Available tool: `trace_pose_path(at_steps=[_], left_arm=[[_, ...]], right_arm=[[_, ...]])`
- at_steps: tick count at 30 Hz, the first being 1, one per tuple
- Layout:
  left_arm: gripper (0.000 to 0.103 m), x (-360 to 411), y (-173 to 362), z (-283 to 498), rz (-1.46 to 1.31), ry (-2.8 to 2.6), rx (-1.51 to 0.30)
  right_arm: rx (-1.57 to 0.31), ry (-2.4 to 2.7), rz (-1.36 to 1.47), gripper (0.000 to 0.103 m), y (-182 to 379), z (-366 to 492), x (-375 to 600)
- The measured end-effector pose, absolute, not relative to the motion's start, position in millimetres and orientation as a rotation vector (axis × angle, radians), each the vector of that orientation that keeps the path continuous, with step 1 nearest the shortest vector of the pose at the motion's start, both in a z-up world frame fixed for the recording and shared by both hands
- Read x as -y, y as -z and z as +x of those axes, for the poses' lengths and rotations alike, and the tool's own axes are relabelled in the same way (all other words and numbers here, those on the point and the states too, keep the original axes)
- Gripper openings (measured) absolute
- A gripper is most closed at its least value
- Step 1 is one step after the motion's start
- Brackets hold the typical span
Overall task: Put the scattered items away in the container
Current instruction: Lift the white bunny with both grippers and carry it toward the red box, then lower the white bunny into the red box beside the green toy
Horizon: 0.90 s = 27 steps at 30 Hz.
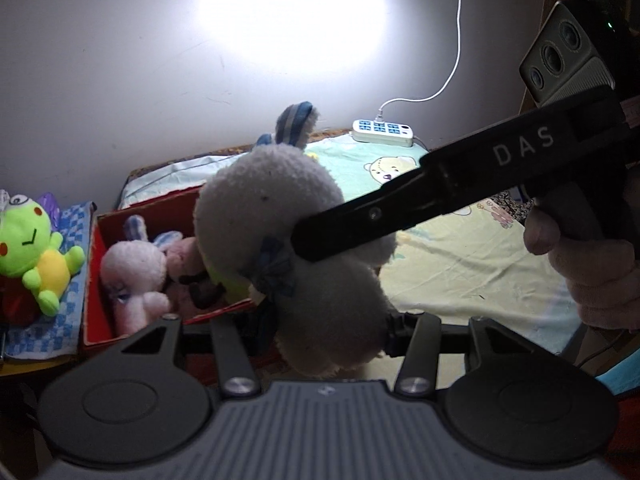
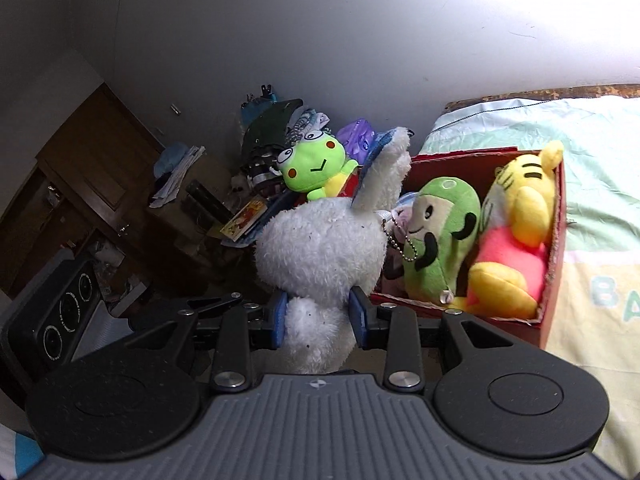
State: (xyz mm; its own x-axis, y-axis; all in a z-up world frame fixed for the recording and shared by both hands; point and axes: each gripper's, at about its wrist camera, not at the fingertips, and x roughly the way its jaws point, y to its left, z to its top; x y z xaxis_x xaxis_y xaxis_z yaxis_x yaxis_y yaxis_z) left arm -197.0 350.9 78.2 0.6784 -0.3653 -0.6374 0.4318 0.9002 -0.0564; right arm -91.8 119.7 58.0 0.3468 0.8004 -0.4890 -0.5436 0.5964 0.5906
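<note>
Task partly complete: right claw [image 2: 319, 317] pinches the white rabbit plush [image 2: 320, 248] beside the red box [image 2: 554, 280] already holding several plush toys [image 2: 440, 240]; green frog plush [image 2: 314, 168] remains outside; left claw [image 1: 320, 336] state indeterminable.

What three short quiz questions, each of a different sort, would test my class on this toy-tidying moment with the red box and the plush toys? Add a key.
1. True or false: the right gripper is shut on the fluffy white plush rabbit with blue-lined ears.
2. Multiple choice: where is the bright green frog plush? A. inside the red cardboard box; B. outside the box, beyond it; C. in the left gripper.
3. Fill in: the yellow tiger plush with a pink body lies in the box beside the green ______ plush with a black moustache.

Key: 1 true; 2 B; 3 round-headed.
</note>
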Motion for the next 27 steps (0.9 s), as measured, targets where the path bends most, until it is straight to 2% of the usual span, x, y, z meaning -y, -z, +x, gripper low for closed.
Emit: trace_pose_path(at_steps=[16, 27], left_arm=[[0.051, -413.9, -55.6, -117.0, 0.050, 0.414, -0.726], [0.051, -415.1, -23.6, -90.0, 0.053, 0.360, -0.834]], right_arm=[[-0.782, -0.731, 0.388, 0.034, -31.3, -41.1, -180.7], [-0.933, -0.661, 0.339, 0.033, 6.5, -7.4, -197.8]])
